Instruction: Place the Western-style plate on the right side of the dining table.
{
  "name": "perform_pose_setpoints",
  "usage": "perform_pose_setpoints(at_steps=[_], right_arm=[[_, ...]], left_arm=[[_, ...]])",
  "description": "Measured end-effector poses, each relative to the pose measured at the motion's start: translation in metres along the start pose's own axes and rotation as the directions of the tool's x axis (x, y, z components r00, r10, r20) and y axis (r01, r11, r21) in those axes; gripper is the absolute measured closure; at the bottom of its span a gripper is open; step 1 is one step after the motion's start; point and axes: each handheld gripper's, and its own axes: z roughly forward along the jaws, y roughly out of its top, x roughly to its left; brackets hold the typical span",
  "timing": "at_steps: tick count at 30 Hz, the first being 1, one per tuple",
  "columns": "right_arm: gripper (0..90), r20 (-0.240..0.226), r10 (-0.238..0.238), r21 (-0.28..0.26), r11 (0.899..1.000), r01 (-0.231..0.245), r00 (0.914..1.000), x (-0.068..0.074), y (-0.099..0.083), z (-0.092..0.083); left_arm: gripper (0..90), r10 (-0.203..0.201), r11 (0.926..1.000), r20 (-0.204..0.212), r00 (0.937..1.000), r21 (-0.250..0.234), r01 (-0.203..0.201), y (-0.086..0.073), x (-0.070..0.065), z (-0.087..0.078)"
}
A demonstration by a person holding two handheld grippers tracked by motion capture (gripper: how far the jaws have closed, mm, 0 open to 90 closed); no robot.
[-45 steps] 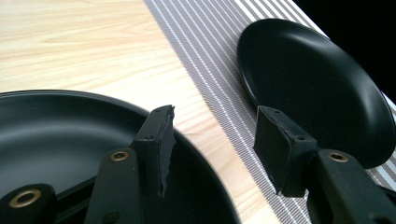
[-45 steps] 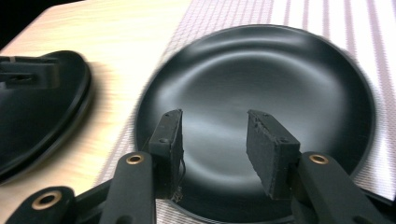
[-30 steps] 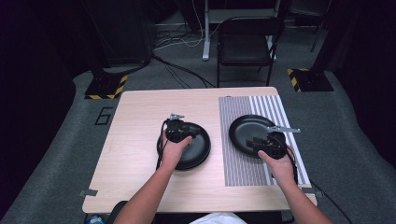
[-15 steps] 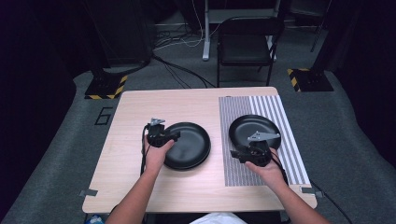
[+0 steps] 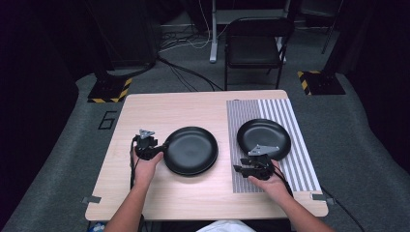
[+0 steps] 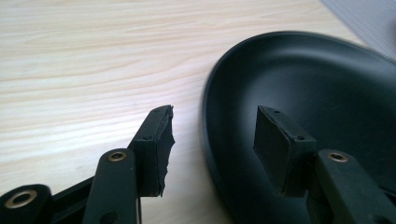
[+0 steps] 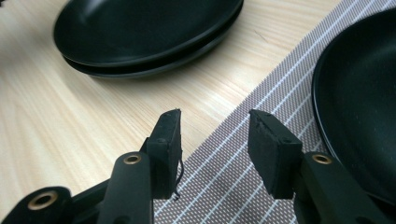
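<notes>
Pale wooden tabletop [image 5: 159, 104], striped placemat [image 5: 300, 159] at right. Left gripper [image 5: 153, 148] is held open, fingers [image 6: 156, 140] straddling the stacked black plates' [image 5: 191, 150] rim; both plates may be lifted together. Right gripper [image 5: 252, 167], open and empty, is poised just beside the single black plate [image 5: 263, 137]; the rim may slip.

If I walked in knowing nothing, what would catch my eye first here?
Two black plates: a stacked pair on the bare wooden table, and a single plate on the striped mat. The left tool straddles the stack's left rim with open jaws; the right tool hovers open over the mat's edge.
</notes>
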Motion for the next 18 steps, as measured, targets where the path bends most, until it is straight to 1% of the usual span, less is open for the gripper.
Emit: perform_pose_setpoints(at_steps=[1, 3, 5, 6, 7, 8, 10, 12, 14, 15, 18], right_arm=[[54.1, 0.005, 0.004, -0.002, 1.0, -0.004, 1.0, 0.0, -0.002, 0.001], [53.9, 0.015, 0.001, 0.003, 1.0, -0.001, 0.9999, -0.001, -0.006, 0.004], [53.7, 0.021, 0.005, 0.011, 1.0, -0.005, 0.9998, 0.0, -0.009, 0.006], [53.6, 0.025, -0.002, 0.015, 1.0, 0.002, 0.9997, 0.001, -0.009, 0.008], [53.4, 0.031, -0.015, 0.017, 1.0, 0.014, 0.9994, 0.002, -0.009, 0.008], [53.4, 0.038, -0.025, 0.013, 1.0, 0.025, 0.999, 0.003, -0.01, 0.009], [53.3, 0.042, -0.042, 0.007, 0.999, 0.042, 0.9982, 0.005, -0.01, 0.011], [52.9, 0.048, -0.057, 0.0, 0.998, 0.057, 0.9972, 0.007, -0.011, 0.012], [52.8, 0.046, -0.061, 0.004, 0.998, 0.061, 0.997, 0.007, -0.012, 0.014], [52.8, 0.05, -0.062, 0.003, 0.998, 0.062, 0.9969, 0.007, -0.013, 0.015], [52.4, 0.055, -0.062, 0.007, 0.998, 0.061, 0.9966, 0.007, -0.015, 0.017]], left_arm=[[46.7, 0.005, 1.0, -0.008, 1.0, 0.008, -0.005, -0.001, 0.002, -0.001], [46.6, 0.007, 1.0, -0.016, 0.9998, 0.002, -0.007, -0.001, 0.006, -0.003], [46.6, 0.005, 0.9997, -0.009, 0.9999, -0.024, -0.005, -0.002, 0.007, -0.005], [46.6, 0.004, 0.9998, 0.002, 1.0, -0.022, -0.004, -0.003, 0.008, -0.004], [46.6, 0.009, 0.9998, 0.003, 1.0, -0.02, -0.009, -0.003, 0.008, -0.004], [46.7, 0.018, 0.9996, -0.005, 0.9998, -0.02, -0.018, -0.004, 0.009, -0.003], [46.8, 0.012, 0.9997, -0.015, 0.9998, -0.022, -0.012, -0.006, 0.012, -0.003], [46.8, 0.006, 0.9996, -0.014, 0.9999, -0.026, -0.006, -0.007, 0.015, -0.004], [46.8, 0.008, 0.9993, -0.032, 0.9995, -0.036, -0.009, -0.008, 0.019, -0.005], [46.8, 0.0, 0.9994, -0.04, 0.9992, -0.036, -0.001, -0.009, 0.021, -0.005], [46.8, -0.012, 0.9997, -0.051, 0.9986, -0.024, 0.011, -0.012, 0.028, -0.003]])
